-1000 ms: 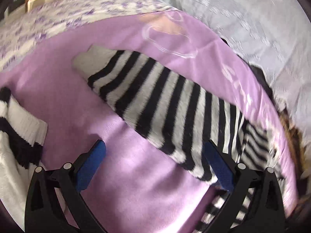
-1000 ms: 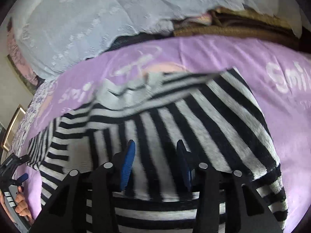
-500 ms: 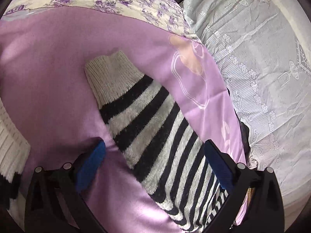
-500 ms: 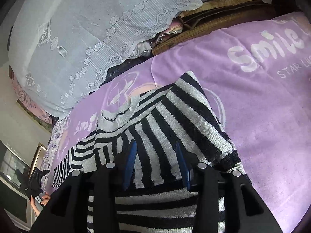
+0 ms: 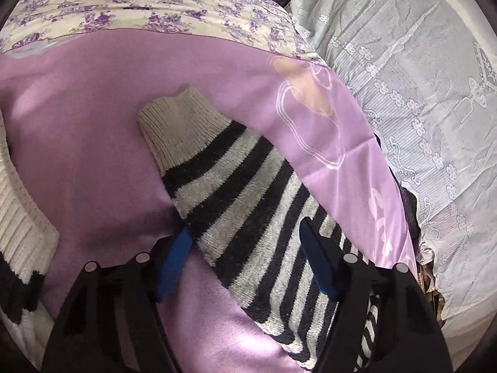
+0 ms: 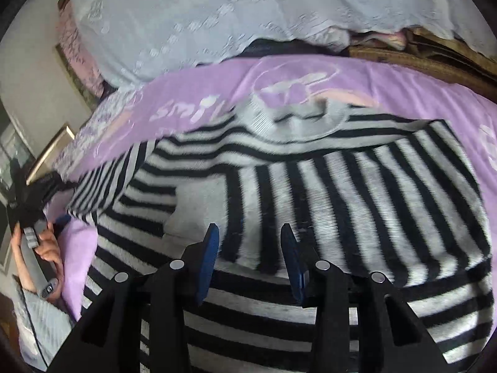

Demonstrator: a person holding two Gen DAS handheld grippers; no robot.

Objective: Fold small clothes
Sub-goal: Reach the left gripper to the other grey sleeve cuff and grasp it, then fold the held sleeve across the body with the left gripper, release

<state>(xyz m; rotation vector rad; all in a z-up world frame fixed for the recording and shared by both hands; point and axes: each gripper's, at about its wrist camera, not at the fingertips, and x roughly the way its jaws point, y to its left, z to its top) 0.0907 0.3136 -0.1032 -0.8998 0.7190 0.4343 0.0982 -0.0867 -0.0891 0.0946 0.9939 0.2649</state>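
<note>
A black-and-grey striped sweater (image 6: pixel 357 192) lies on a purple sheet (image 5: pixel 93 108). Its sleeve (image 5: pixel 236 192), ending in a beige ribbed cuff (image 5: pixel 177 130), runs diagonally through the left wrist view. My left gripper (image 5: pixel 243 227) straddles that sleeve and its jaws are closing; the left fingertip (image 5: pixel 183 239) sits at the sleeve's edge. My right gripper (image 6: pixel 248 230) is shut on the lower edge of a folded-over flap of the sweater, laid across the body. The left gripper (image 6: pixel 28 199) and the hand (image 6: pixel 46 248) holding it show at the far left of the right wrist view.
A pale lace cover (image 5: pixel 419 93) is heaped along the sheet's far side. A floral bedspread (image 5: pixel 124 6) lies beyond the purple sheet. A white ribbed knit edge (image 5: pixel 18 217) sits at the left. A brown woven piece (image 6: pixel 419 59) lies at the back right.
The left gripper slid along the sleeve toward the cuff and its jaws narrowed around it. The right gripper swung sideways, carrying the striped flap over the sweater's body.
</note>
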